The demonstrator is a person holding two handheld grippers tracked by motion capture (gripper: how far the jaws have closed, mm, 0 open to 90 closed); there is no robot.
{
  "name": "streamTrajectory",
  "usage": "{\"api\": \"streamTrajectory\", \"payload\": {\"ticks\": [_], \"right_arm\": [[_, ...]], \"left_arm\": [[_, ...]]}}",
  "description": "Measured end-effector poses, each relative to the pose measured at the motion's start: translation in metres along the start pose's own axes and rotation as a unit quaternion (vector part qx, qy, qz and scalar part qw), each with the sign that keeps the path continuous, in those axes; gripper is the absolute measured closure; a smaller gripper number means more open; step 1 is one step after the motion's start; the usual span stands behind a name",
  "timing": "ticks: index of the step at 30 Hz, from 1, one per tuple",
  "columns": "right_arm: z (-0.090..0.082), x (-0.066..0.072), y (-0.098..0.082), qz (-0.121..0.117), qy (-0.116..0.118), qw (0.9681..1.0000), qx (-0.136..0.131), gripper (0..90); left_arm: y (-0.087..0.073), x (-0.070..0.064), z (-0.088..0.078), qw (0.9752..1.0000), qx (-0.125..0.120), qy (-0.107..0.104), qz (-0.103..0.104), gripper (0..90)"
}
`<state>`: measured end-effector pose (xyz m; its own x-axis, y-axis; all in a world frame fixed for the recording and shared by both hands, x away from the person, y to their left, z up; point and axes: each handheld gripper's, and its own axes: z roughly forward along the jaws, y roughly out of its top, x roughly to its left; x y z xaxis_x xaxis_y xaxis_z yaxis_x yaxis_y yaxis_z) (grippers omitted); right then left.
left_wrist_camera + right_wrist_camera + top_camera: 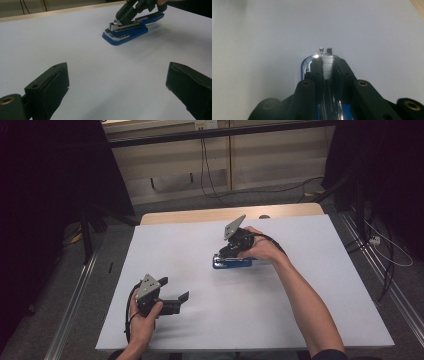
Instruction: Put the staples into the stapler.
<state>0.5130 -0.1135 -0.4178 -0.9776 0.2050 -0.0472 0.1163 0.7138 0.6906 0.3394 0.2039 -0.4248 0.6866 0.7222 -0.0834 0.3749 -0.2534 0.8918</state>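
A blue stapler (231,263) with a chrome plate on its base lies a little right of the middle of the white table (300,290). Its blue top cover is swung up behind the metal staple channel (122,25). My right gripper (223,254) comes down onto it from the right, shut on the sides of that channel. In the right gripper view my right gripper (328,63) has the staple strip (327,70) pinched between its black jaws. My left gripper (174,288) rests near the front left of the table, open. Bare table lies between the wide-set jaws of my left gripper (117,82), with the stapler (125,33) farther off.
A wooden table edge (225,214) runs along the far side of the white sheet. Metal rails (75,295) flank the table on the floor. Cables (385,250) lie on the floor at the right and hang down the back wall.
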Motion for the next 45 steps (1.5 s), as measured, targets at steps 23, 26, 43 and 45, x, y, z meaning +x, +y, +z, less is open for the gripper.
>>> {"api": "streamTrajectory", "payload": {"ticks": [23,26,43,45], "right_arm": [[0.0033,-0.0012,0.0023,-0.013,0.004,0.9999,0.008,79.3],[0.0040,-0.0013,0.0040,-0.019,0.003,0.9998,0.010,79.3],[0.0072,-0.0013,0.0069,-0.010,0.003,0.9999,0.007,79.0],[0.0073,-0.0014,0.0069,-0.009,0.004,0.9999,0.006,78.6]], "left_arm": [[0.0002,0.0001,-0.0002,1.0000,0.000,0.000,0.001,4.9],[0.0002,0.0000,-0.0003,1.0000,-0.001,0.000,0.002,4.9],[0.0003,-0.0003,-0.0003,1.0000,0.003,-0.001,0.002,4.9],[0.0003,-0.0004,-0.0003,1.0000,0.003,-0.001,0.002,4.9]]}}
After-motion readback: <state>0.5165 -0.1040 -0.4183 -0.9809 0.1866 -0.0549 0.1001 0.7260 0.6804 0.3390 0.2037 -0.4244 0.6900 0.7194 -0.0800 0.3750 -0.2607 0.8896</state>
